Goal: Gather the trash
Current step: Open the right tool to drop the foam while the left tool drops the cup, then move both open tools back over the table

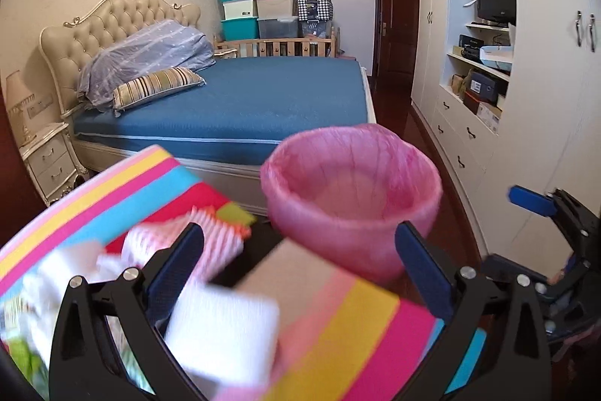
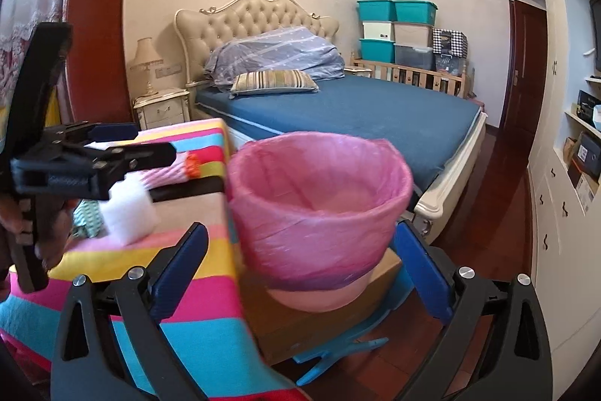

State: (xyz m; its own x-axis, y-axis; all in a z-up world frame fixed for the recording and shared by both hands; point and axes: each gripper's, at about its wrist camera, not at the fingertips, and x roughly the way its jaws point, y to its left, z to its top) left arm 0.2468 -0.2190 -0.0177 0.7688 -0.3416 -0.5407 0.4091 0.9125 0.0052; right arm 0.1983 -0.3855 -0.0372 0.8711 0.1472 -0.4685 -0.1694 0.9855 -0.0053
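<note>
Striped table (image 2: 195, 273), pink-lined bin (image 2: 319, 209) at its three o'clock, blue bed (image 2: 357, 108) at twelve; left tool (image 1: 300, 250) and right tool (image 2: 300, 247) both gaping, empty.

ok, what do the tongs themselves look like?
Both alike: left tongs and right tongs have black plastic linkage arms with silver pivot screws, ending in flat blue textured pads. No cables or markings visible. No sleeve in view.

Both cams ride low on the grippers, angled slightly down, looking across the bedroom. Left one sits close over the rainbow-striped cloth (image 1: 124, 190); right one's a bit further right. Both share the pink-bagged round bin (image 1: 351, 183) (image 2: 319, 190) and blue-sheeted bed (image 1: 263, 93) (image 2: 360, 108).
</note>
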